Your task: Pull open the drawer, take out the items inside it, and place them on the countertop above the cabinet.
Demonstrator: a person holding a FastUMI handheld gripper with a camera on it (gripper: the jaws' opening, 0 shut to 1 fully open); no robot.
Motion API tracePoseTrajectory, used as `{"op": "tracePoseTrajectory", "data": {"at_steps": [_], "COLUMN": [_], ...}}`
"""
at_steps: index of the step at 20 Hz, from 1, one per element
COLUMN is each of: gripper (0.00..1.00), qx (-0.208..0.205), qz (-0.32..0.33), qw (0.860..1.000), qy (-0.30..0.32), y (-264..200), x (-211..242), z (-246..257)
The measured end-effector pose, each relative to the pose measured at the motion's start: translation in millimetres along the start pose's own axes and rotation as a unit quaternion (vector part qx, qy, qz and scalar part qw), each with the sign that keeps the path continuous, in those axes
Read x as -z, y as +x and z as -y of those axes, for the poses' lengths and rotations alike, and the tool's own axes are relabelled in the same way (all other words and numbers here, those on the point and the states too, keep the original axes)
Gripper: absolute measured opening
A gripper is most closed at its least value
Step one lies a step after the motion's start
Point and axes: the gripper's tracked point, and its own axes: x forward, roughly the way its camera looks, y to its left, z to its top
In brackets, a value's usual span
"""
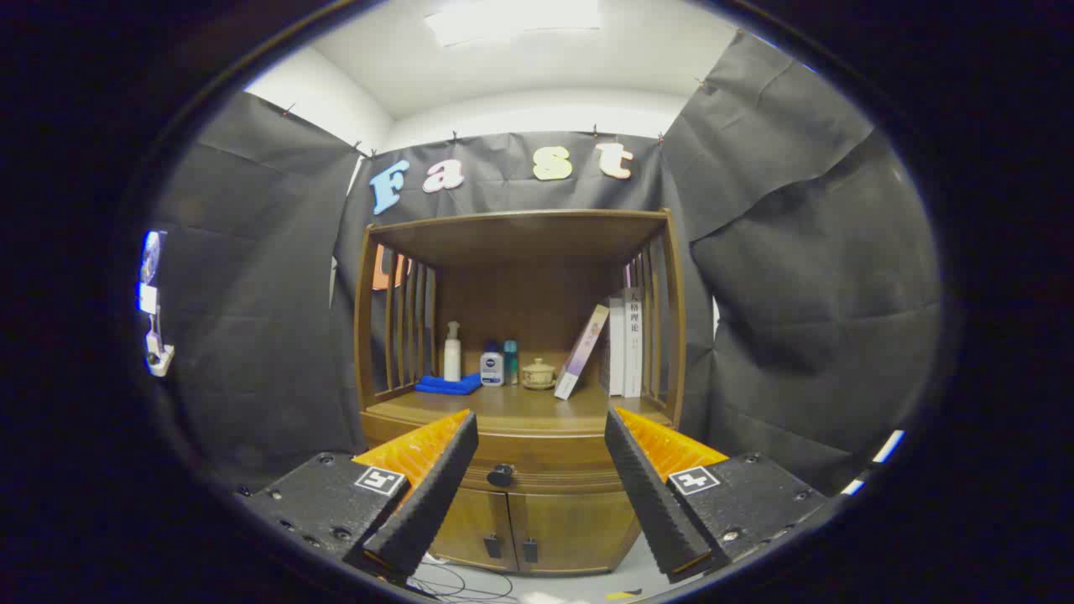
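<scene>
A brown wooden cabinet (537, 520) stands ahead of me. Its drawer (545, 457) is closed, and the dark round knob (501, 475) sits between my fingers, closer to the left one, still some way beyond them. My gripper (541, 428) is open with nothing between its fingers. The countertop (512, 404) lies above the drawer, under a wooden shelf roof. What is inside the drawer is hidden.
On the countertop's back stand a white pump bottle (452, 352), a folded blue cloth (449, 384), two small bottles (500, 363), a small lidded pot (538, 374), a leaning book (582, 352) and upright books (628, 342). Two lower doors (527, 524) sit below. Cables (457, 580) lie on the floor.
</scene>
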Motion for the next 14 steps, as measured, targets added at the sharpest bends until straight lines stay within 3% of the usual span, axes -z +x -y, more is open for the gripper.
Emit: {"op": "tracePoseTrajectory", "data": {"at_steps": [14], "gripper": [0.99], "qx": [-0.008], "qz": [0.0], "qw": [1.0], "qy": [-0.01], "y": [-5], "x": [3], "z": [-18]}}
